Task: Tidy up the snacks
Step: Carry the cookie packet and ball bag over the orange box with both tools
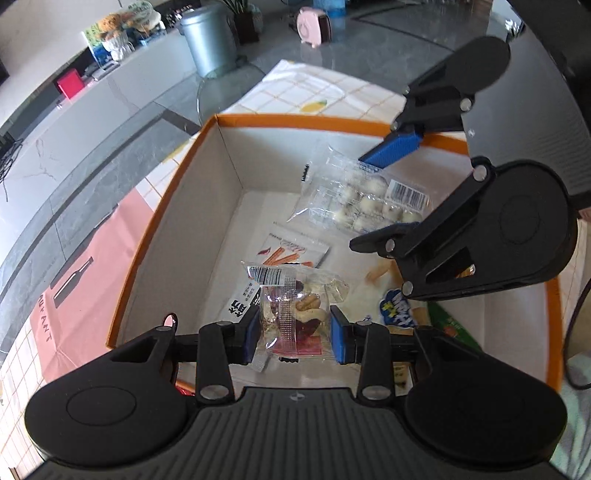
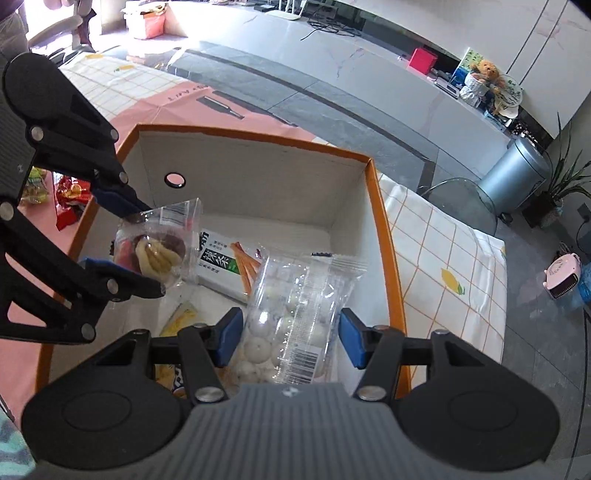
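An orange-rimmed cardboard box (image 1: 280,119) with white walls stands on the table; it also shows in the right wrist view (image 2: 375,192). My left gripper (image 1: 293,332) is over the box, its blue pads against a clear packet of mixed red and beige snacks (image 1: 295,314); the same packet shows in the right wrist view (image 2: 155,251). My right gripper (image 2: 286,339) is over the box with a clear packet of white balls (image 2: 291,332) between its pads, with small gaps at the sides; this packet shows in the left wrist view (image 1: 369,199). Several snack packets lie on the box floor (image 1: 291,251).
A checked tablecloth (image 2: 443,258) with a pink part (image 1: 81,295) covers the table. Loose red and yellow snack packets (image 2: 66,199) lie left of the box. A grey bin (image 1: 208,40) and a pink appliance (image 1: 314,26) stand on the floor beyond.
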Motion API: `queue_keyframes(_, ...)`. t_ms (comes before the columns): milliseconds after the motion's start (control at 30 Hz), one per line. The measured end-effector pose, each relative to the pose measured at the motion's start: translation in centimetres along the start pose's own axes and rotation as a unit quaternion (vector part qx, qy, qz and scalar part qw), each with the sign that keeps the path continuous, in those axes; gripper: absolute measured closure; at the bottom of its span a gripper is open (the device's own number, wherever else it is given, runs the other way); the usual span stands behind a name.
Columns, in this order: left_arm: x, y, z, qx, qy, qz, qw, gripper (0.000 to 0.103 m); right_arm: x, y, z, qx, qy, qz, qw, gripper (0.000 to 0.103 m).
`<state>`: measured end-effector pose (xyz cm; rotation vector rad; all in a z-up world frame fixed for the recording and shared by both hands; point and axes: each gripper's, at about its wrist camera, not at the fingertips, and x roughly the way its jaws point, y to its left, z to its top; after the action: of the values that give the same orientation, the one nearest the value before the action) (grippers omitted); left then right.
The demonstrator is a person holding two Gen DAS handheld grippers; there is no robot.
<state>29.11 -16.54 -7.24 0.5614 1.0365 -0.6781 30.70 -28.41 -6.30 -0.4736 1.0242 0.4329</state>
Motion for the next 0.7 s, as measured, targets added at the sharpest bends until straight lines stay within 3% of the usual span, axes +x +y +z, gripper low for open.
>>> queue_keyframes(267, 2.6, 0.2, 0.4, 0.018, 0.05, 0.0, 0.9986, 0.06, 3.0, -0.1, 1.1, -0.015, 0.05, 0.01, 0.999, 0.048)
queue_keyframes(567, 3.8, 0.7, 0.3, 0.007, 0.061, -0.005, 0.9981, 0.058, 3.7, 0.5, 1.1, -0.032, 0.073, 0.009, 0.997, 0.05)
queue_keyframes(700, 3.5, 0.6, 0.3, 0.009, 0.059, -0.003, 0.9982, 0.052, 3.4, 0.6, 1.1, -0.026, 0.076, 0.009, 0.997, 0.049)
